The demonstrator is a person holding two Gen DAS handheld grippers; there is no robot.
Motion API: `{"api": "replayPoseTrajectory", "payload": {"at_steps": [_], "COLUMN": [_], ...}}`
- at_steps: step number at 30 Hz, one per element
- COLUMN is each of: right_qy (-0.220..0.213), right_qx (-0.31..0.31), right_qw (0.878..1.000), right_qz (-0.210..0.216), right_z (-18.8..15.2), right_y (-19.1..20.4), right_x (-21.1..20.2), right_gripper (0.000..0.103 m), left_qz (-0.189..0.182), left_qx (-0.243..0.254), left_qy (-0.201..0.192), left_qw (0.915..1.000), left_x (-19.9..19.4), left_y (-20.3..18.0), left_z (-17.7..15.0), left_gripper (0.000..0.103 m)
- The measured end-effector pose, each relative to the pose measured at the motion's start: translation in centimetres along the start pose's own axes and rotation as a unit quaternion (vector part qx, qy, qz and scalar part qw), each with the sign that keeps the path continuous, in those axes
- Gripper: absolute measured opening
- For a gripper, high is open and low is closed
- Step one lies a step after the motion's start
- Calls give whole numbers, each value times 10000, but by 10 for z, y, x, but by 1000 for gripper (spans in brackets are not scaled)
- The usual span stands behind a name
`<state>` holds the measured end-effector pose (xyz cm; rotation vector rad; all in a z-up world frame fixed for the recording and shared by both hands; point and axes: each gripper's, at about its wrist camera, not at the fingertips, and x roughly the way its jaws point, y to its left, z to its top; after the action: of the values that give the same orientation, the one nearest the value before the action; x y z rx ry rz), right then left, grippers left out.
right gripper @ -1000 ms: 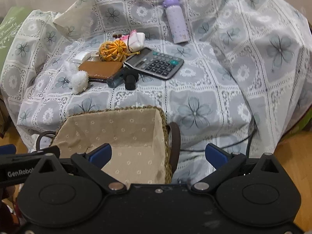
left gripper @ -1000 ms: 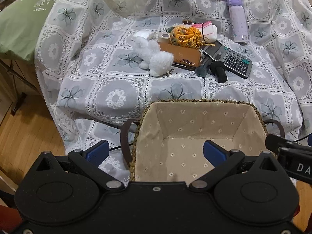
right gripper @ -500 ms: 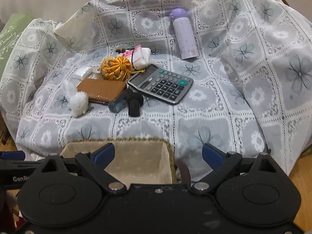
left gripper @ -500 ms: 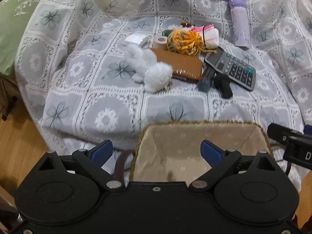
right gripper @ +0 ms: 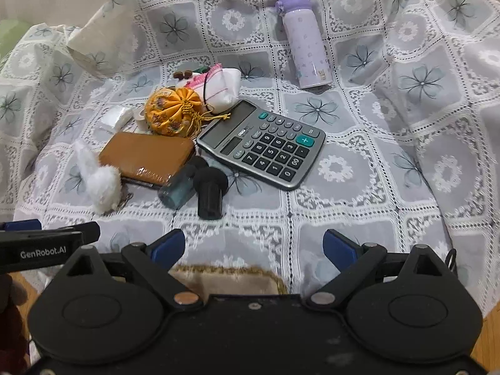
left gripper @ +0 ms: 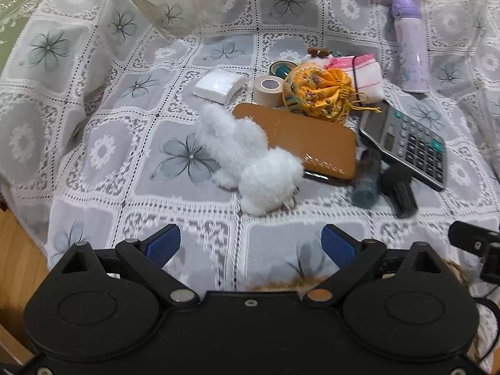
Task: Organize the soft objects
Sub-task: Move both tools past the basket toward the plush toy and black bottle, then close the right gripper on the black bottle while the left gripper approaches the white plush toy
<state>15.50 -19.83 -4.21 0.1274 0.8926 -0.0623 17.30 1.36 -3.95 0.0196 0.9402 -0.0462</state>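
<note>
A white fluffy plush toy (left gripper: 247,159) lies on the lace-covered table, also in the right wrist view (right gripper: 100,181). Behind it sit a yellow drawstring pouch (left gripper: 322,93) (right gripper: 173,115) and a pink-and-white folded cloth (left gripper: 362,75) (right gripper: 223,87). My left gripper (left gripper: 250,245) is open and empty, just short of the plush. My right gripper (right gripper: 253,247) is open and empty, near the table's front edge. The lined wicker basket (right gripper: 228,276) shows only as a rim below the grippers.
A brown wallet (left gripper: 300,143), calculator (right gripper: 262,142), purple bottle (right gripper: 304,53), tape roll (left gripper: 268,90), white packet (left gripper: 218,86), small blue-green bottle (right gripper: 176,187) and black cylinder (right gripper: 210,192) lie on the cloth. A green cushion (left gripper: 18,0) is at far left.
Both grippers have moved forward and up over the table; the basket has slid almost out of view below them and the objects look closer.
</note>
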Motion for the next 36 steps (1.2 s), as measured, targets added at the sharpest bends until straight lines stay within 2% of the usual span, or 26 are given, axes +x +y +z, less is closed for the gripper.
{"api": "replayPoseTrajectory", "payload": {"at_steps": [6, 13, 19, 24, 29, 36], "right_qy": [140, 233, 392, 411, 271, 54], "right_qx": [-27, -415, -563, -390, -248, -159], "right_qw": [9998, 9987, 9972, 9981, 9985, 9958], "right_qz": [-101, -176, -308, -257, -404, -901], "right_z": [13, 23, 24, 24, 26, 30], "right_y": [5, 23, 22, 12, 5, -11], "right_x": [29, 60, 79, 77, 67, 61], "right_gripper": [95, 95, 95, 96, 96, 96], "left_qz": [37, 54, 23, 77, 35, 19], "left_qx": [-78, -113, -117, 13, 97, 94], "left_qy": [115, 268, 377, 369, 359, 337], "left_qw": [9999, 9996, 9992, 9993, 9993, 9994], "left_x": [25, 45, 59, 61, 63, 64], "left_y": [5, 9, 10, 7, 7, 7], "left_z": [9, 14, 18, 19, 19, 18], "left_gripper": [94, 95, 100, 101, 101, 101]}}
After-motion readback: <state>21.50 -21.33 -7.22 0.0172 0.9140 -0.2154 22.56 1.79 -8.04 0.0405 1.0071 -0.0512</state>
